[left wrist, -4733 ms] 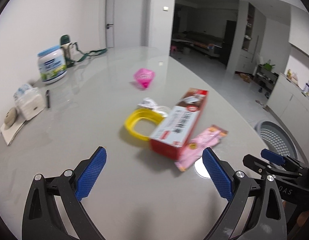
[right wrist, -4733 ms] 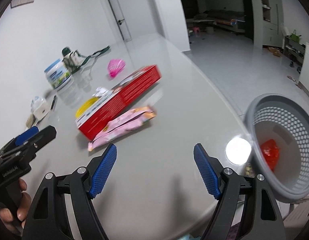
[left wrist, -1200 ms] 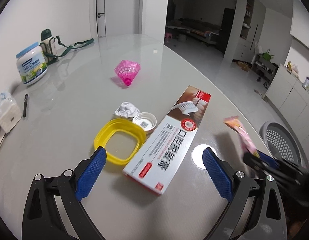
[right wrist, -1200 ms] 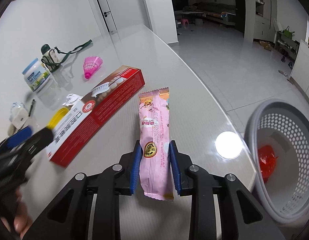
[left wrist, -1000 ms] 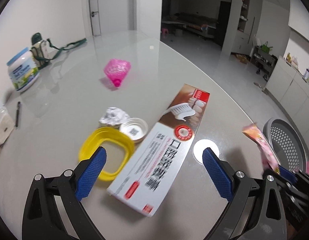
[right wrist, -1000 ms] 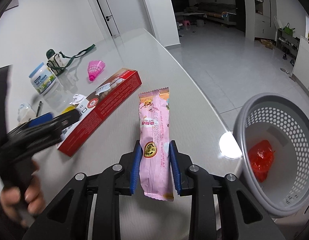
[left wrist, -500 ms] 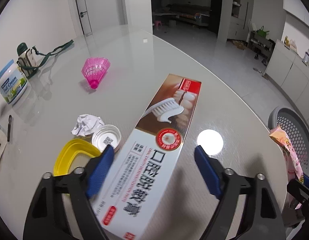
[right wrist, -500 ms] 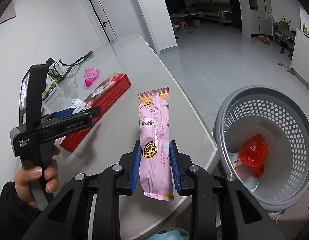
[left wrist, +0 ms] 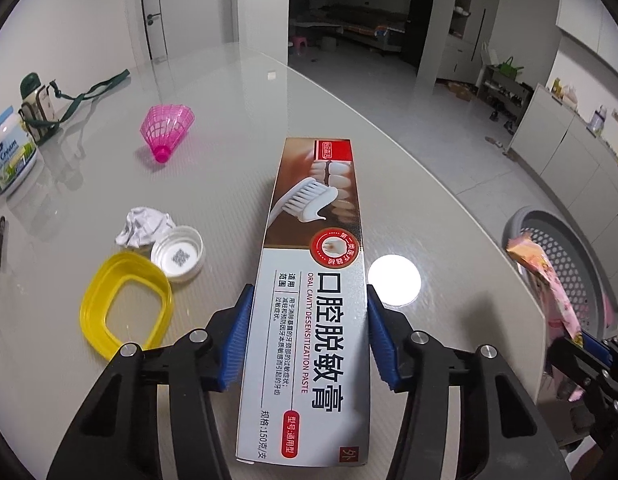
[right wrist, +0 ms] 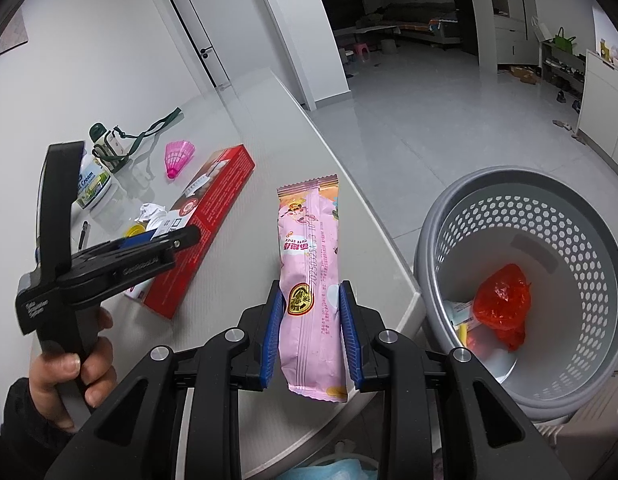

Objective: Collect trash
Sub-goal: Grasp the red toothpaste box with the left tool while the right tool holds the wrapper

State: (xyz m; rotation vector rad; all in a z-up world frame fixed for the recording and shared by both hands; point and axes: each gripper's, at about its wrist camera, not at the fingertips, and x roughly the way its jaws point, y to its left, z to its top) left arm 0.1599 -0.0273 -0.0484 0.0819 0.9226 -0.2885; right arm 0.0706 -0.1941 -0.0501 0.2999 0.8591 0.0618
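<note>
A long toothpaste box (left wrist: pixel 313 280) lies on the glossy grey table (left wrist: pixel 229 184). My left gripper (left wrist: pixel 307 340) straddles its near end; the jaws are closing, and both blue pads touch the box's sides. My right gripper (right wrist: pixel 311 312) is shut on a pink snack wrapper (right wrist: pixel 309 264) and holds it upright over the table's edge. Just right of that stands a grey perforated basket (right wrist: pixel 469 216) with a red bag (right wrist: pixel 501 300) inside. The wrapper (left wrist: pixel 549 276) and the basket (left wrist: pixel 521 216) also show at the right of the left wrist view.
Left of the box lie a yellow ring lid (left wrist: pixel 121 304), a white cap (left wrist: pixel 177 254) and crumpled paper (left wrist: pixel 143 226). Farther back are a pink shuttlecock (left wrist: pixel 167 130), a milk powder can (left wrist: pixel 7 160) and a strapped bottle (left wrist: pixel 33 108). A hand (right wrist: pixel 65 376) holds the left gripper.
My left gripper came forward over the toothpaste box and its jaws narrowed onto the box's sides. The right gripper carried the pink wrapper rightward to the table's edge beside the basket.
</note>
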